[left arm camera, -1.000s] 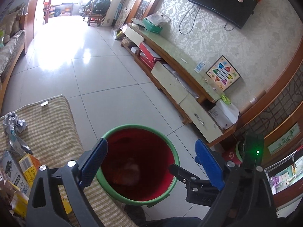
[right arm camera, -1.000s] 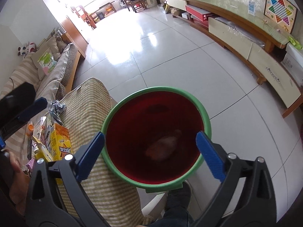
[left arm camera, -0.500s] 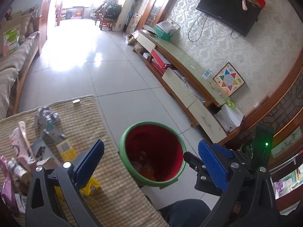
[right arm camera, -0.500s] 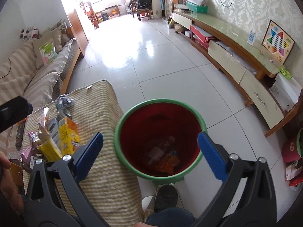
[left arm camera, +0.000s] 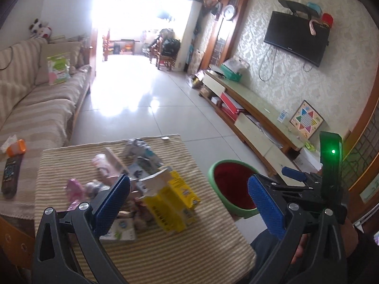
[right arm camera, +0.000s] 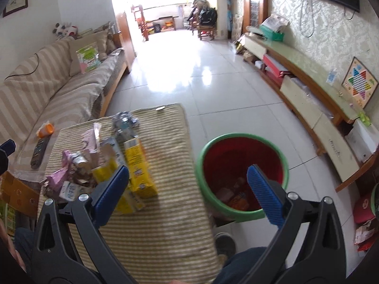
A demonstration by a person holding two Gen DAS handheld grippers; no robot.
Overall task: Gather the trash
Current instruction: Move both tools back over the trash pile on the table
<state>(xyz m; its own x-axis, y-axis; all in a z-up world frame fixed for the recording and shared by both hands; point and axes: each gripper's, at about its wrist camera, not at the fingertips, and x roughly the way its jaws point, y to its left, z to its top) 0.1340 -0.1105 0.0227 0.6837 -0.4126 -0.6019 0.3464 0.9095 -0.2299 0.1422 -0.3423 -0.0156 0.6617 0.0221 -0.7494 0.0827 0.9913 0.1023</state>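
Both hand-held grippers (left (left arm camera: 188, 203), right (right arm camera: 188, 195)) swung from bin (right arm camera: 241, 177) toward blurry, seemingly lengthwise yellow cartons (right arm camera: 139, 165), spread wide, empty.

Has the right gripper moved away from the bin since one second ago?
Yes. The right gripper has pulled up and back: the bin no longer fills the gap between its fingers and now lies right of the table.
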